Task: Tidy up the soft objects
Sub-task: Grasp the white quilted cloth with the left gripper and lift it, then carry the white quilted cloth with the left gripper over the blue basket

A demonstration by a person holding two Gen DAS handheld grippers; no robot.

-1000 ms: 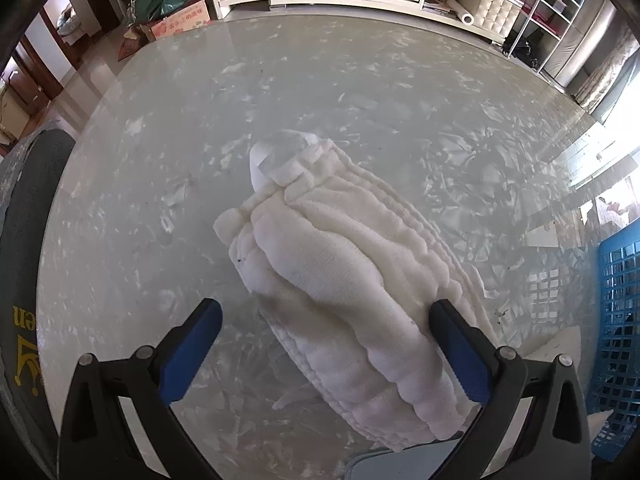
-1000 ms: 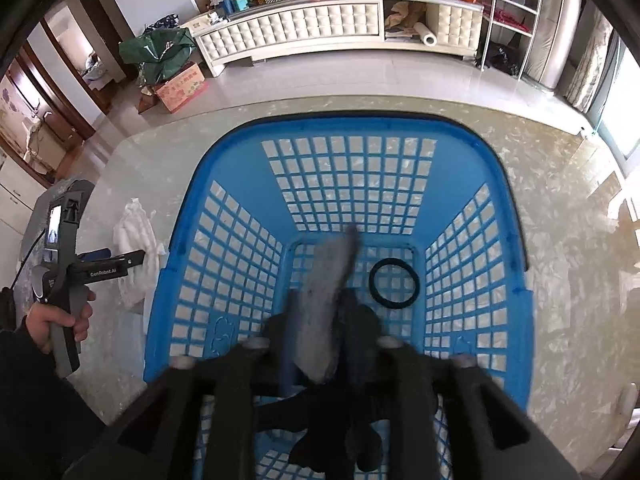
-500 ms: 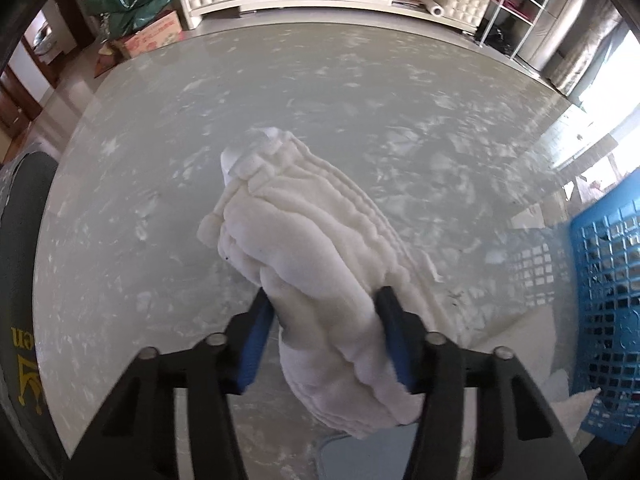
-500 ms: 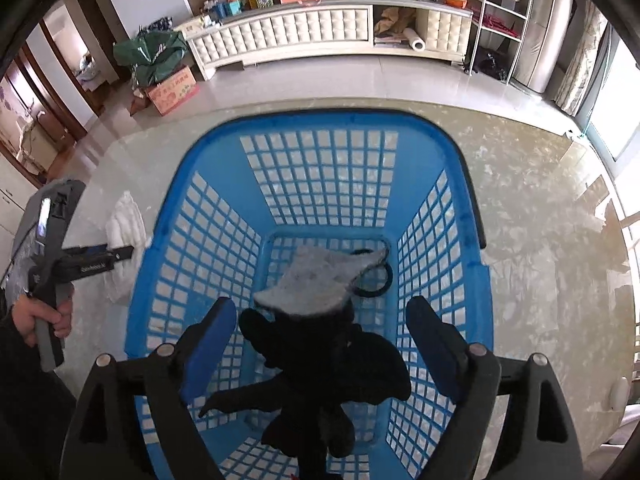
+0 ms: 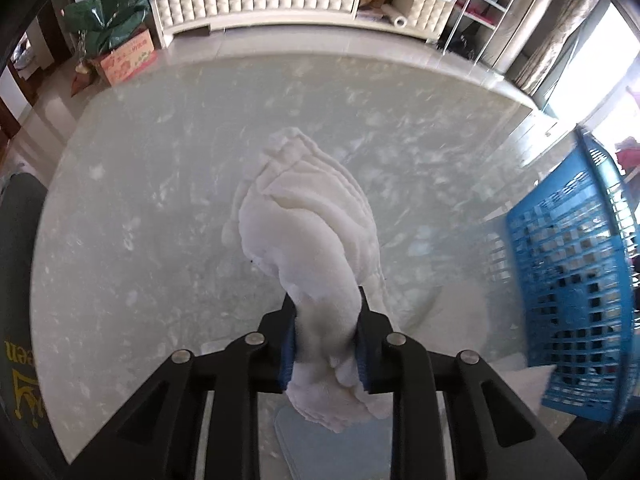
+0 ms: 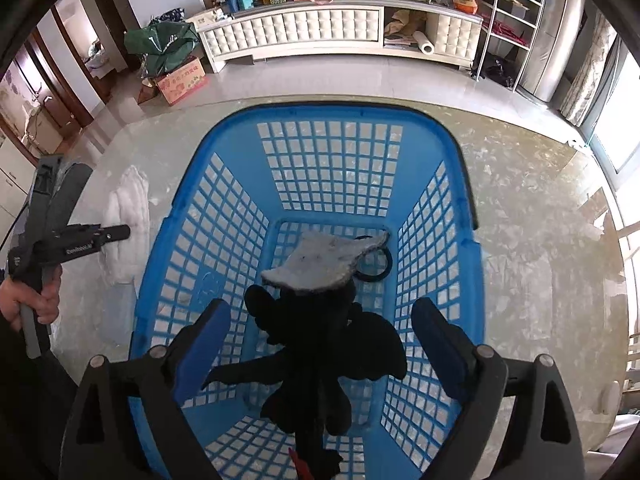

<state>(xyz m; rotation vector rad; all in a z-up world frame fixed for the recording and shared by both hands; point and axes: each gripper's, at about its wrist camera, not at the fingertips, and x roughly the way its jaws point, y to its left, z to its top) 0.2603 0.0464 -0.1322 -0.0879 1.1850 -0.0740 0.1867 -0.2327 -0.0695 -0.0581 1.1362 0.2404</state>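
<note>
My left gripper (image 5: pixel 325 320) is shut on a white ribbed soft cloth (image 5: pixel 308 232), whose far end trails over the marble table (image 5: pixel 160 184). The cloth (image 6: pixel 126 232) and left gripper (image 6: pixel 116 233) also show in the right wrist view, left of the basket. My right gripper (image 6: pixel 322 332) is open above the blue plastic basket (image 6: pixel 224 200). Inside the basket lie a black plush toy (image 6: pixel 320 332), a grey felt piece (image 6: pixel 324 260) on top of it, and a black ring (image 6: pixel 376 268).
The blue basket (image 5: pixel 572 264) stands at the right of the left gripper on the table. A pale blue flat pad (image 5: pixel 332 448) lies under the left gripper. A dark chair back (image 5: pixel 16 280) stands at the table's left edge. A white cabinet (image 6: pixel 312 32) lines the far wall.
My left gripper closed on the white cloth and lifted its near end. My right gripper opened, dropping the grey felt piece and black plush into the basket.
</note>
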